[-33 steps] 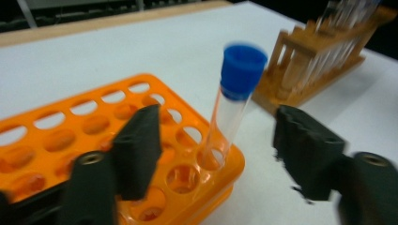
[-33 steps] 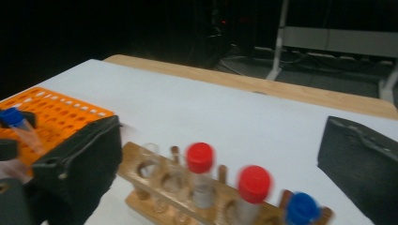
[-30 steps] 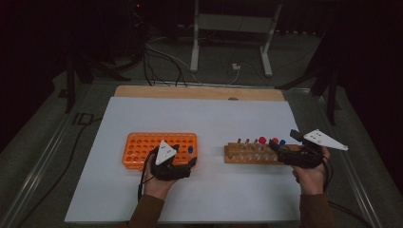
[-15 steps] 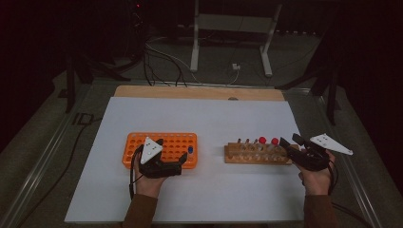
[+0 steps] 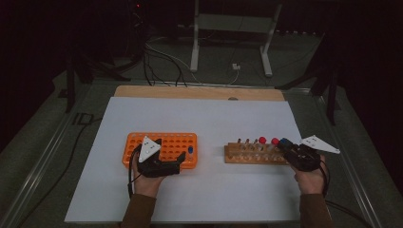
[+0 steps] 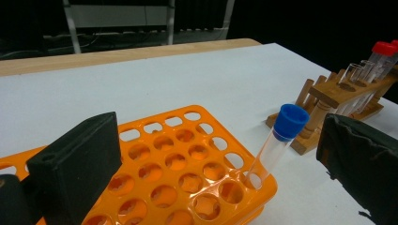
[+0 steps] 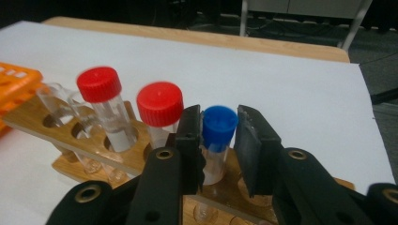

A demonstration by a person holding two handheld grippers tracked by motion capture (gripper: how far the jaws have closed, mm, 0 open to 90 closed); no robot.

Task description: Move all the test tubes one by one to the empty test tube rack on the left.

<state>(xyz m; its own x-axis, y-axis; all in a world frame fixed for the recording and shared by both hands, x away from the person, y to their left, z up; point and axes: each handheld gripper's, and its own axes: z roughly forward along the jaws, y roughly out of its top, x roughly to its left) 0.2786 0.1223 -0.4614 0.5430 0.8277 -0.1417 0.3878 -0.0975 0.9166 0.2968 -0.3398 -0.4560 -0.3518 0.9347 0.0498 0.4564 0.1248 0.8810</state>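
Right tool (image 7: 219,140) clamping the blue-capped tube (image 7: 218,126)
Its jaws have just been closing on it in the wooden rack (image 7: 56,124); left tool (image 6: 225,154) is gaping wide over the orange rack (image 6: 187,159).

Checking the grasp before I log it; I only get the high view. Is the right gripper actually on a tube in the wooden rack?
Observer: Yes. The right gripper has just been closing its jaws, and its pads now press the cap of the blue-capped tube, which still sits in the wooden rack.
Operator: And the left gripper, holding anything?
Observer: No. The left gripper has just been opening its jaws and they stand wide. The other blue-capped tube leans in an edge hole of the orange rack, between the jaws but untouched.
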